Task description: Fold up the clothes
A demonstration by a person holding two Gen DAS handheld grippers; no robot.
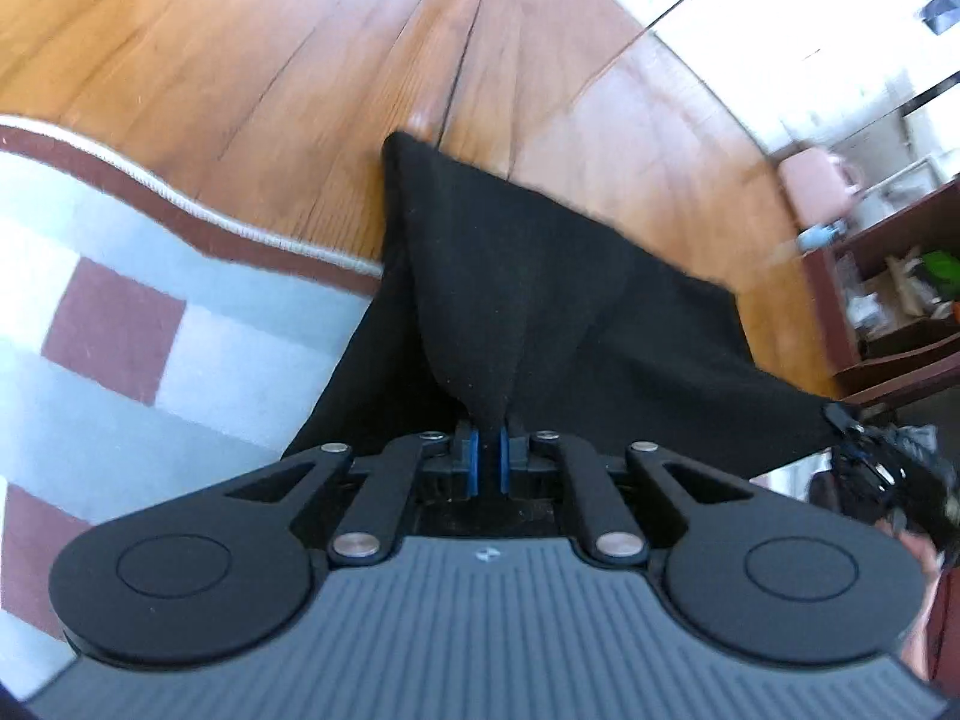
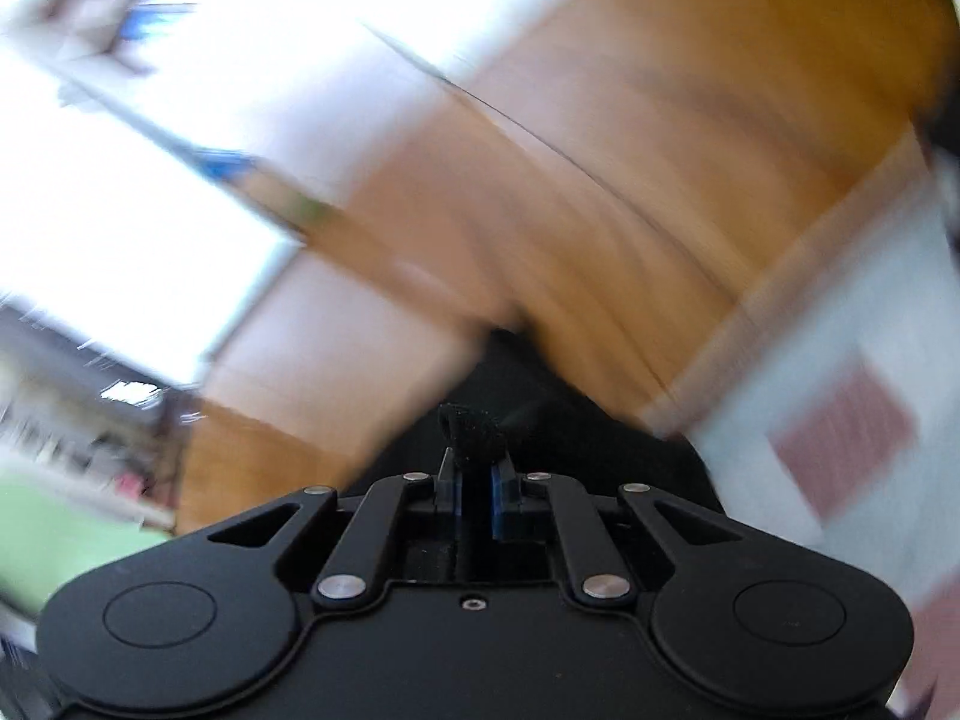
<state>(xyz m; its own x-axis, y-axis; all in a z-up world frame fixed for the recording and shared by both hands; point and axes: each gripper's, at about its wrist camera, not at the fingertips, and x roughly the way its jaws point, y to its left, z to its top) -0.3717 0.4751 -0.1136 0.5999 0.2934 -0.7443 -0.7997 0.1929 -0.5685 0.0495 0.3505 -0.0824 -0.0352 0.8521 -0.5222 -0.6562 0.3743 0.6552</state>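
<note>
Wooden floor (image 1: 252, 42) fills most of both views, with a pale blue rug (image 1: 120, 276) patterned in dark red squares on one side and a dark shelf unit (image 1: 888, 300) crowded with small items at the far right of the left wrist view. Between rug and shelves the boards look bare, so there seems room to lay cloth out flat; the rug's raised border (image 1: 198, 222) is the nearest edge a hanging hem could drag over.

A black garment (image 1: 540, 276) hangs stretched in the air between the two tools. It is spread rather than stacked, and no finished fold shows, so I judge the folding is mid-way at most; whether this is a shake-out or a fold being carried over cannot be told.

Left tongs (image 1: 487, 456) are closed on a gathered bunch of the cloth. Right tongs (image 2: 474, 480) pinch a small tuft of it, their view heavily blurred.
</note>
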